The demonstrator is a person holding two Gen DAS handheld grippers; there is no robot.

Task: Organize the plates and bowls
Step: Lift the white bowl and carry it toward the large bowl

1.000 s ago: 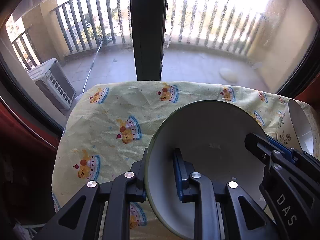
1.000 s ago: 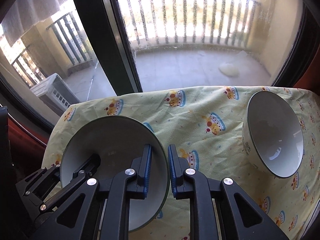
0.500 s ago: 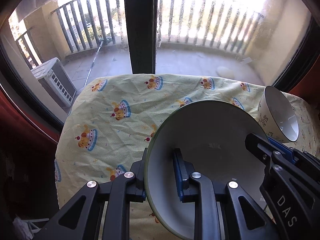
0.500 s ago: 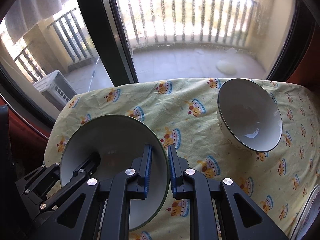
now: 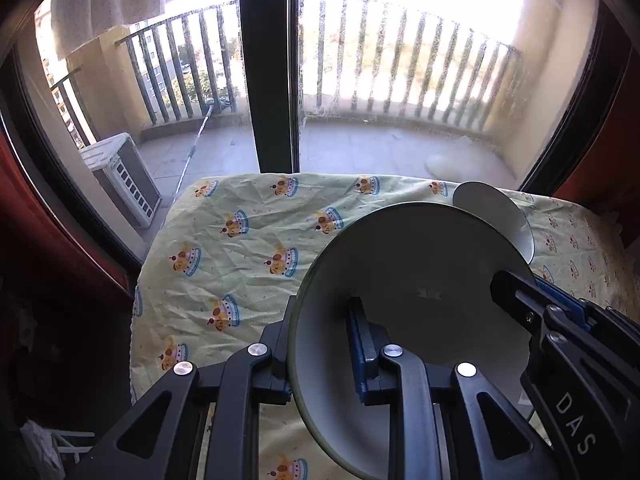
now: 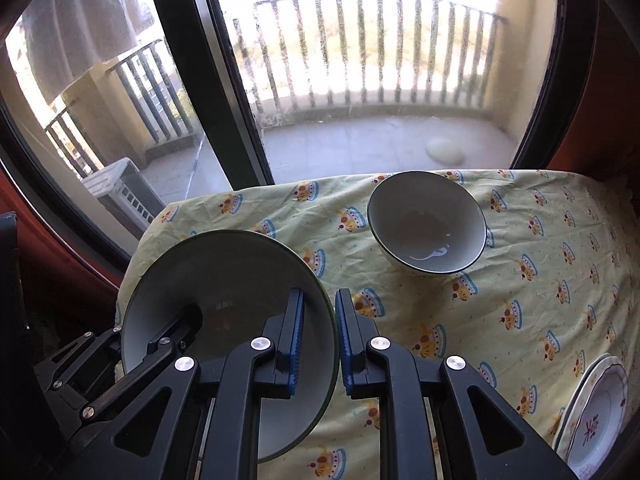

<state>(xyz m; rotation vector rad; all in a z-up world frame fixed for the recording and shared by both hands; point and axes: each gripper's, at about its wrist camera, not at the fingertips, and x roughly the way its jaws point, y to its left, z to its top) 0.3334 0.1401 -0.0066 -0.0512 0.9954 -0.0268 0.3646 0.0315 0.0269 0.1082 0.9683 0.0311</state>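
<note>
A white bowl with a green rim is held up above the table by both grippers. My left gripper is shut on its left rim. My right gripper is shut on its right rim; the bowl also shows in the right wrist view. A second white bowl stands on the yellow tablecloth at the back, partly hidden behind the held bowl in the left wrist view. A white plate with a red pattern lies at the table's front right.
The table stands against a large window with a dark frame post. A balcony with railing lies beyond the glass. The table's left edge drops to a dark floor. Dark red walls flank the window.
Both grippers have risen and pulled back with the green-rimmed bowl held between them. More of the table shows now, and the patterned plate has come into view at the front right.
</note>
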